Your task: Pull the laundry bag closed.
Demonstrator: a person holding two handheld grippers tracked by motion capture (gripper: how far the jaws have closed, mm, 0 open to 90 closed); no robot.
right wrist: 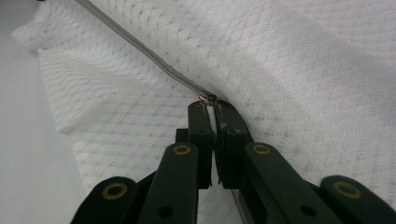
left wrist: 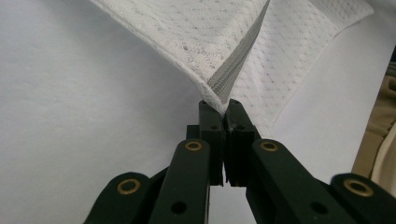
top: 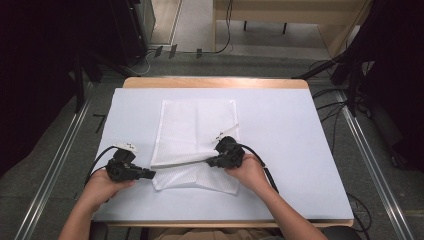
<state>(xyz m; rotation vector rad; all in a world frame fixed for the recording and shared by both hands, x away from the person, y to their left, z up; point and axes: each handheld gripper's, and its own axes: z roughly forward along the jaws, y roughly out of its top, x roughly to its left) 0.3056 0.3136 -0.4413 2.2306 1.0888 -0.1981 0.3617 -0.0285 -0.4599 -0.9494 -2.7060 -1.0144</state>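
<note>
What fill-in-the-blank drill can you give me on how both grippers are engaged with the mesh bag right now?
1. The left gripper is shut on a ____ of the white mesh bag.
2. The right gripper is shut on the small metal ____ of the grey zipper.
3. Between the two grippers the zipper is pulled ____.
4. The bag lies on a ____ sheet covering the table.

Missing words: corner; pull; taut; white
</note>
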